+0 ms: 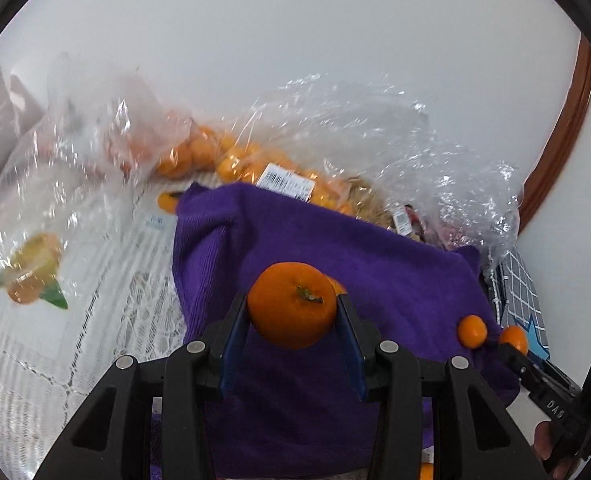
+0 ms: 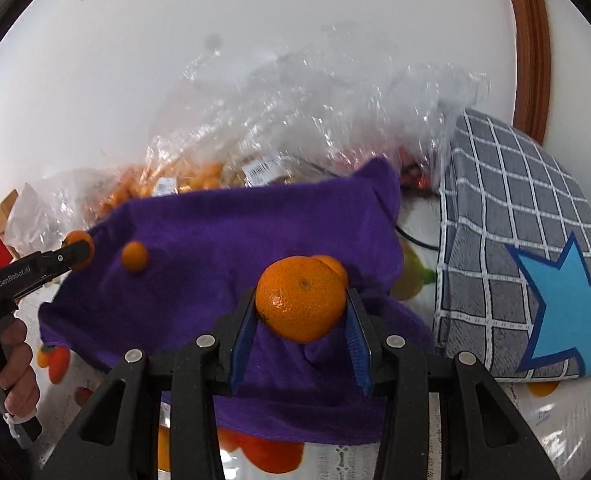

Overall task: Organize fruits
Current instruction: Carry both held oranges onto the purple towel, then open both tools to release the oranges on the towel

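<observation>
In the left wrist view my left gripper [image 1: 292, 300] is shut on an orange mandarin [image 1: 291, 312] with its green stem facing the camera, above a purple cloth [image 1: 335, 232]. A second fruit [image 1: 338, 285] peeks out behind it. A small mandarin [image 1: 472, 331] lies on the cloth toward the right. In the right wrist view my right gripper [image 2: 301, 296] is shut on another mandarin [image 2: 299, 304] over the same purple cloth [image 2: 235, 232], again with a fruit [image 2: 333, 265] behind it. Each gripper, with its fruit, shows at the edge of the other's view.
Clear plastic bags of small oranges [image 1: 231, 160] [image 2: 183, 184] lie behind the cloth against a white wall. A lace tablecloth with fruit prints [image 1: 95, 280] extends left. A grey checked cushion with a blue star [image 2: 535, 272] sits right. A brown door frame [image 2: 529, 40] stands beyond.
</observation>
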